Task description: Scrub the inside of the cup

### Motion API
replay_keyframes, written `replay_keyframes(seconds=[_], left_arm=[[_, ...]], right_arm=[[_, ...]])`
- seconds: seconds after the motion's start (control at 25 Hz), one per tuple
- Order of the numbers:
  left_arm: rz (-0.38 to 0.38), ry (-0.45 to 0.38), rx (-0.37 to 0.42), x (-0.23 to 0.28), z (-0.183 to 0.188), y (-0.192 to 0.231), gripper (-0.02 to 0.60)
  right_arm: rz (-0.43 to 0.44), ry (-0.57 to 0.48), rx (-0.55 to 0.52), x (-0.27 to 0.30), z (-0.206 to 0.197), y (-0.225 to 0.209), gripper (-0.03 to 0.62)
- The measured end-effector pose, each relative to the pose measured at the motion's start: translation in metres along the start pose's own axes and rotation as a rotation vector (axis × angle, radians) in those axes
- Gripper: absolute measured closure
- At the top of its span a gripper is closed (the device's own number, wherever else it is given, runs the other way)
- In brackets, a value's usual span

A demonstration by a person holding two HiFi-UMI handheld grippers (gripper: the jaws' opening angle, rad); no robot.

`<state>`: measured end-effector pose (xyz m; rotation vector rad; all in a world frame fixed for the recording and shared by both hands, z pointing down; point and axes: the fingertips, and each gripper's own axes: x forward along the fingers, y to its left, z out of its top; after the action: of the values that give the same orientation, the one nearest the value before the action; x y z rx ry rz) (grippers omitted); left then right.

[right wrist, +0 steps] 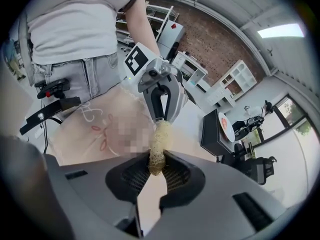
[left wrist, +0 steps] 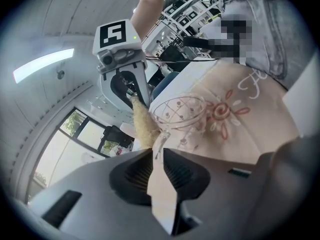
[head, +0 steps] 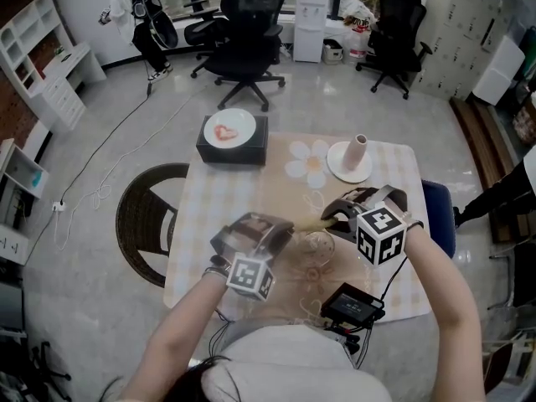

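Centrally, at the table's (head: 224, 201) near edge: left claw (left wrist: 158, 153) grips clear pink-patterned glass cup (left wrist: 180, 112); right claw (right wrist: 157, 160) grips beige loofah scrubber (right wrist: 161, 138) at its rim.

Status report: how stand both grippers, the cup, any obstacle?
Left gripper shut on glass cup. Right gripper shut on loofah scrubber, tip by the cup's rim. Nothing in the way.

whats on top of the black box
A white round plate with a red mark on it sits on the black box. The plate hides most of the box's top.
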<state>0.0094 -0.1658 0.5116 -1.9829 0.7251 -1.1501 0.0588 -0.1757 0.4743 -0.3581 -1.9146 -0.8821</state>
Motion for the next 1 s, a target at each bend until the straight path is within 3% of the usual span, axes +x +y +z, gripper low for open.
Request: replay_keyframes(seconds=[0.8,1.0], left_arm=[[0.009,0.008,0.042,0.001,0.001,-0.002,0.526],[0.022,-0.001,0.058,0.000,0.004,0.002,0.526]], right_arm=[[0.123,0.101,0.023,0.050,-0.026,-0.006,0.533],[0.152,0.094,0.162,0.055,-0.035,-0.011,0.533]])
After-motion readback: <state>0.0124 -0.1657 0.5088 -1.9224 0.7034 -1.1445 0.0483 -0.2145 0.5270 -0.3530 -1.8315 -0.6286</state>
